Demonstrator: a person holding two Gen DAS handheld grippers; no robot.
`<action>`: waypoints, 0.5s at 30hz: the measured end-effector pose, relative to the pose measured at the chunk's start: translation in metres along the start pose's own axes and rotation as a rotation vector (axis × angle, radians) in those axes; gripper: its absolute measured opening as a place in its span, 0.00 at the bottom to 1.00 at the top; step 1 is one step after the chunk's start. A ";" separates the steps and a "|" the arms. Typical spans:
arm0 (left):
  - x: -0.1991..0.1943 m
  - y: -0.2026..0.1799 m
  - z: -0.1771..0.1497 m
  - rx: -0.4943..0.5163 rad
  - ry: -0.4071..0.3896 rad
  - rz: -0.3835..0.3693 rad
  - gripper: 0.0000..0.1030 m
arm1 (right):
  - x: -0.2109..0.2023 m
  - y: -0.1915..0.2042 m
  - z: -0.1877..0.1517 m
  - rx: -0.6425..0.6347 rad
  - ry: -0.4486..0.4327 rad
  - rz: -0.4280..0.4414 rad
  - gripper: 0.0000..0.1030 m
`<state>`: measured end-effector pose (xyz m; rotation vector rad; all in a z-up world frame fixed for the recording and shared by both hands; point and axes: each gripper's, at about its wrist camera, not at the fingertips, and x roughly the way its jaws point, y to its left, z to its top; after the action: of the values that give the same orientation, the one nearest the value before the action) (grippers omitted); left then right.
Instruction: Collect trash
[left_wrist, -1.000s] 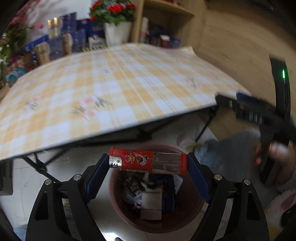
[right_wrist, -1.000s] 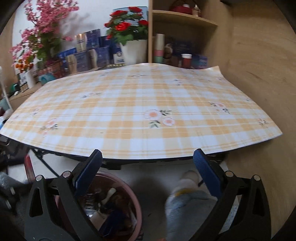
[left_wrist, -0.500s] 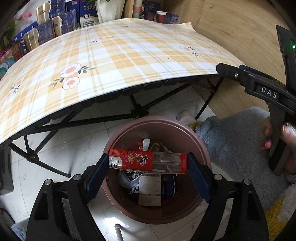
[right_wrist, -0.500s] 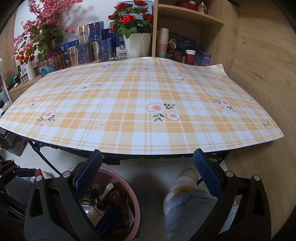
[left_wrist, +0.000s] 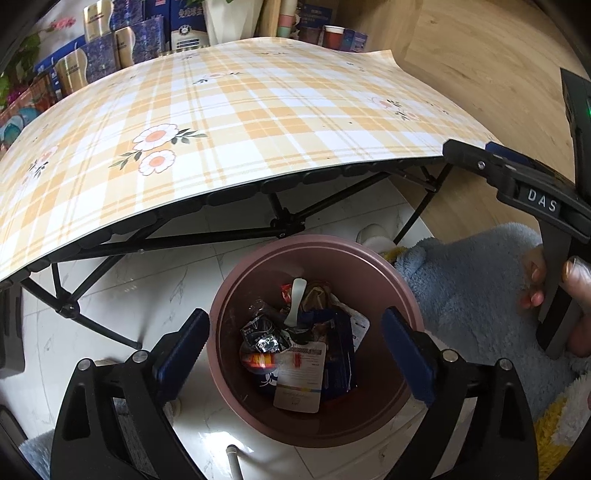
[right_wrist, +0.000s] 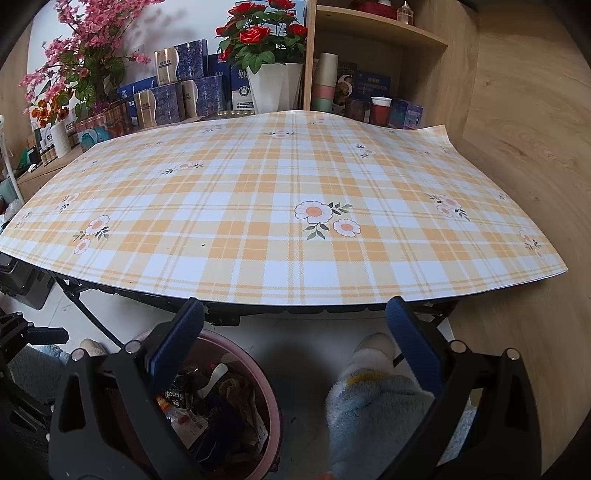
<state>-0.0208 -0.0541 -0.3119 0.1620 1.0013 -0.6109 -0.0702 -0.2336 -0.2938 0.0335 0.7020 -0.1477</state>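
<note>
I see the checked desk (left_wrist: 236, 122) ahead, its black legs just behind the pink bin (left_wrist: 384, 280). My left gripper (left_wrist: 295, 350) hangs above the bin, fingers just widened, spread, nothing between; trash (left_wrist: 299, 384) lies inside. My right gripper (right_wrist: 295, 341) gapes empty too.

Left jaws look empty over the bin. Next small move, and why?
Probably lift the left gripper away from the bin. Its jaws have just been opening and nothing is between them; the red lighter appears to lie among the wrappers inside. The tablecloth shows no trash, and the right gripper is open and empty too.
</note>
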 end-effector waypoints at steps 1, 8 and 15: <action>0.000 0.001 0.000 -0.003 -0.001 0.001 0.89 | 0.000 0.000 0.000 0.000 0.001 -0.001 0.94; -0.006 0.002 0.004 -0.019 -0.021 0.032 0.89 | 0.001 -0.001 0.000 0.003 0.005 0.000 0.94; -0.081 0.021 0.047 -0.106 -0.247 0.197 0.94 | -0.026 -0.010 0.055 0.025 -0.013 0.046 0.94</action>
<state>-0.0057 -0.0226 -0.2226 0.0876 0.7656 -0.3855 -0.0563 -0.2451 -0.2343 0.0722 0.6855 -0.1126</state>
